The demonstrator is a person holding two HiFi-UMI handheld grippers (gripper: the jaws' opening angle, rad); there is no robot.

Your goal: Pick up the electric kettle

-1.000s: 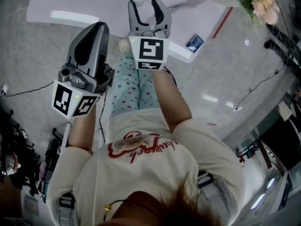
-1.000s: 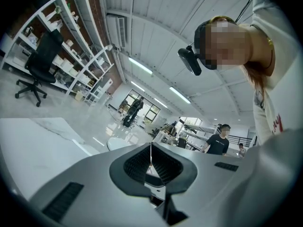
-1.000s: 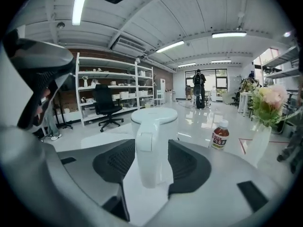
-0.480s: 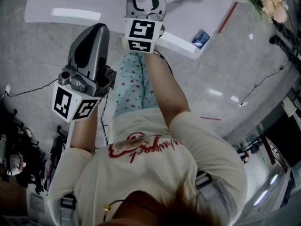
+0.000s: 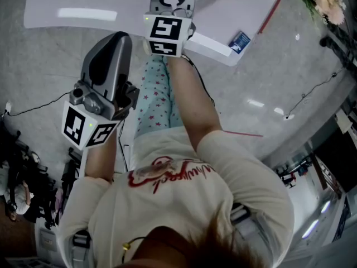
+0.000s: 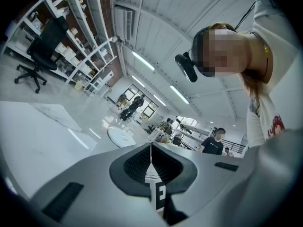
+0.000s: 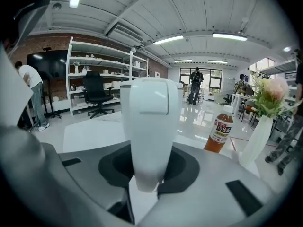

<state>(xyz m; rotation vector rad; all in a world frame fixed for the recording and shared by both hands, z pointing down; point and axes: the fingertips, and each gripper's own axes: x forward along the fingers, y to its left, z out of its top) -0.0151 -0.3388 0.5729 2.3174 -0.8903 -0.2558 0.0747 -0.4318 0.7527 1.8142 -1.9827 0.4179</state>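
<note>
Jaws of our right gripper have just been closing and now clamp the white handle of the electric kettle, which stands at the counter edge. A tea bottle stands right of the kettle. Our left gripper hangs left of the kettle, jaws together and empty.

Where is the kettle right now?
In the right gripper view, the electric kettle's white handle stands dead centre between the jaws of the right gripper, which have just been closing on it, left of the brown drink bottle.
</note>
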